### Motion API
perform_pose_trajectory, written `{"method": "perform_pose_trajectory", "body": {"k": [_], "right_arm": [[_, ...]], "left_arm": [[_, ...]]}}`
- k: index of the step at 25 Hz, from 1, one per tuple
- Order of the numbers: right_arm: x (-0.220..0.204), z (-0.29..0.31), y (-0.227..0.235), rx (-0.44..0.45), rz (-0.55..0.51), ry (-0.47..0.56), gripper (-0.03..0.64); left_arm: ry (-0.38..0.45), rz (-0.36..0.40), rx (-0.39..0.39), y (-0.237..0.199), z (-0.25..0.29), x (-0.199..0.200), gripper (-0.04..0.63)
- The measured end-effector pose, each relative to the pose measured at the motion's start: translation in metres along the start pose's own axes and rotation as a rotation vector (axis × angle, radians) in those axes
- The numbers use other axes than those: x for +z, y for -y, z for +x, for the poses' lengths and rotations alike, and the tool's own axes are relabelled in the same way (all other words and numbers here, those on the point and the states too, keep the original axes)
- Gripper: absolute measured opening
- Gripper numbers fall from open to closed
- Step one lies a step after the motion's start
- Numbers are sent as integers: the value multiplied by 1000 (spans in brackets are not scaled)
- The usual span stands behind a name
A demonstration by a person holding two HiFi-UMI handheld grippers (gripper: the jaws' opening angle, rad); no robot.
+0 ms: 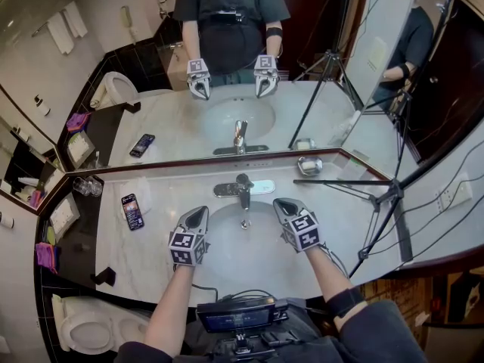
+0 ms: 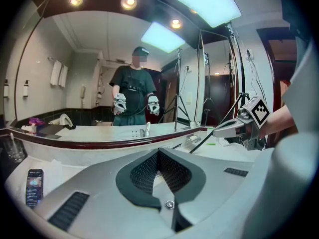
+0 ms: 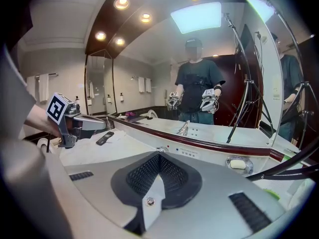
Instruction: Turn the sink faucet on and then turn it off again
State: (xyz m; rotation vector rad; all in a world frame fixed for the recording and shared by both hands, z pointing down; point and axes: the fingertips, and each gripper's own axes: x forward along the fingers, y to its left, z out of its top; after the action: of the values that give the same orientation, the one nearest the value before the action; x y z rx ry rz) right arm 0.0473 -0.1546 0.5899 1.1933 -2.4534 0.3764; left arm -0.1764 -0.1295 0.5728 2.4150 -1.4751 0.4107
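Note:
The chrome faucet (image 1: 242, 190) stands at the back of the oval sink (image 1: 261, 240) in a marble counter, its lever over the spout. I see no water running. My left gripper (image 1: 200, 212) hovers over the basin's left rim, shut and empty, its tip just left of the faucet and apart from it. Over the right rim, my right gripper (image 1: 281, 204) is also shut and empty, close to the faucet's right side. In the left gripper view the closed jaws (image 2: 158, 152) hide the faucet, and the right gripper (image 2: 219, 131) shows beside them. The right gripper view shows its jaws (image 3: 159, 156) closed.
A phone (image 1: 131, 211) lies on the counter at the left, with glasses (image 1: 87, 187) behind it. A soap dish (image 1: 309, 165) sits right of the faucet, and a black tripod (image 1: 386, 195) leans over the counter's right end. A wall mirror rises behind, and a toilet (image 1: 87, 327) is at lower left.

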Motion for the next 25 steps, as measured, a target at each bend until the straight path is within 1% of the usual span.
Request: {"method": "perform_pose_trajectory", "body": {"k": [8, 10, 12, 14, 17, 18, 20, 22, 25], "right_arm": [[0, 5, 3, -7, -10, 0, 21], [3, 7, 1, -23, -42, -21, 21], [5, 12, 2, -52, -133, -46, 21], [5, 22, 1, -64, -252, -65, 26], [0, 41, -4, -45, -443, -103, 102], [0, 47, -6, -36, -512, -119, 108], [1, 59, -9, -21, -637, -146, 149], [3, 70, -10, -14, -728, -159, 173], [3, 86, -8, -7, -837, -176, 181]], "left_arm": [[-1, 3, 6, -1, 1, 0, 1], [-1, 0, 4, -2, 2, 1, 1], [-2, -2, 0, -2, 3, 1, 1], [-5, -1, -2, -2, 5, 1, 1], [-8, -1, 1, -2, 6, 1, 1], [-8, -1, 2, -3, 6, 2, 1], [-8, -2, 3, -3, 8, 3, 1], [-7, -4, 3, -4, 9, 4, 1], [-7, -6, 4, -6, 11, 4, 1]]}}
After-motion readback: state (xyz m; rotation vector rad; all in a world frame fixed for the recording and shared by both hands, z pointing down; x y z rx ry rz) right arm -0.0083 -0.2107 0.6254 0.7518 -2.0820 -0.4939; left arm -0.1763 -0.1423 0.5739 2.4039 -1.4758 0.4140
